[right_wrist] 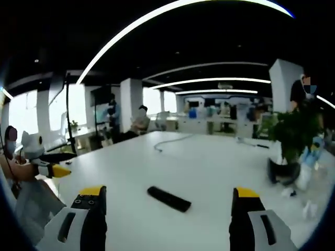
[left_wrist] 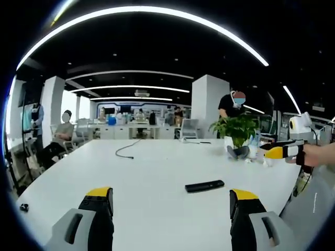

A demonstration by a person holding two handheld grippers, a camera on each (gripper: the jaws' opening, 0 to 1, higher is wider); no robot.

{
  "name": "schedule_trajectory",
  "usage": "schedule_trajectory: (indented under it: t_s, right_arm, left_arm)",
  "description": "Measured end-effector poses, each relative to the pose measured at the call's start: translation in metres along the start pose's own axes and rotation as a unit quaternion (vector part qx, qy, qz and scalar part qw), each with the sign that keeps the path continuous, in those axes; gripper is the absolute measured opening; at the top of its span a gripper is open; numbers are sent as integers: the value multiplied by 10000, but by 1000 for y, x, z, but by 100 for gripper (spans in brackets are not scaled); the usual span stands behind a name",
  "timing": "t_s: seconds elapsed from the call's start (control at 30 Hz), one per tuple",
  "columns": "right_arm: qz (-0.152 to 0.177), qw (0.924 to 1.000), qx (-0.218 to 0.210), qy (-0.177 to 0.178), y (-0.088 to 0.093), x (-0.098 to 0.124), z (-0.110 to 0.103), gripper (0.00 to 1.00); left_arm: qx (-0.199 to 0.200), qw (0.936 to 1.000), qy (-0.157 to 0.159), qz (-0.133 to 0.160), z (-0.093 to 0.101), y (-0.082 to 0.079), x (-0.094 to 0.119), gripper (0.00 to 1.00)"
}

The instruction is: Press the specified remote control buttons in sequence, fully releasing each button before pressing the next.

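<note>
In the left gripper view the left gripper rises from the bottom edge with its two yellow-tipped jaws spread wide apart and nothing between them, hanging above the near part of a large white table. The black remote control lies flat on the tabletop, just right of the frame's centre and a little above the right jaw's tip, apart from both jaws. At the right edge of that frame the right gripper comes in, held by a hand, its yellow tips pointing left; from here I cannot tell how far its jaws stand. Behind it, right of centre, a potted plant sits on the table, and a thin dark cable trails across the far surface at centre. In the right gripper view the right gripper also has its jaws well spread and empty above the white table. The remote control lies in the lower centre of the frame, between the two jaw tips in the picture and angled down to the right. The left gripper enters at the left edge. The potted plant stands at the right, the cable near the centre top of the table.
</note>
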State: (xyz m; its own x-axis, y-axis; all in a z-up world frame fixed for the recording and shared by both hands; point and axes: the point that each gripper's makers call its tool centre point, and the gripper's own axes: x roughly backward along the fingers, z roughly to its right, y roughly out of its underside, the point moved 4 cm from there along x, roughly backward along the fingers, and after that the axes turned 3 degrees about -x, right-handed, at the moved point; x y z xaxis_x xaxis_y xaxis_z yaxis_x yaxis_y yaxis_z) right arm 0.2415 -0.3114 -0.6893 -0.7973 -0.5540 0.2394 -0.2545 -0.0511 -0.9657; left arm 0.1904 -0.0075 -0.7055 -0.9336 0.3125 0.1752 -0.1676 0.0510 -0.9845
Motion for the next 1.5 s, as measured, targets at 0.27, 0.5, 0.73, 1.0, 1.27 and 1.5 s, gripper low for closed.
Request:
schedule_trajectory:
  t_s: [0.27,0.5,0.73,1.0,1.27,1.5]
  right_arm:
    - [-26,9999,121,81,18,12,1,99]
    - [-148,9988,458,122,19,20,-8,99]
    - [-145,9984,528,116,21,28,-12,99]
    - [-86,9984,283,481,24,34,5,99]
    - [-81,9984,207,516,26,37,5,99]
    - [-76,9985,160,520,27,38,8,97]
  left_arm:
    - [-79,9999,83,-54,5,1,0,96]
    - [-141,9998,124,-94,6,2,0,96]
    - [-139,9998,112,-101,6,2,0,96]
    - [-123,9999,45,-80,4,2,1,96]
    - [-51,10000,-58,-49,2,2,2,96]
    - [-62,9999,-23,-76,4,3,2,96]
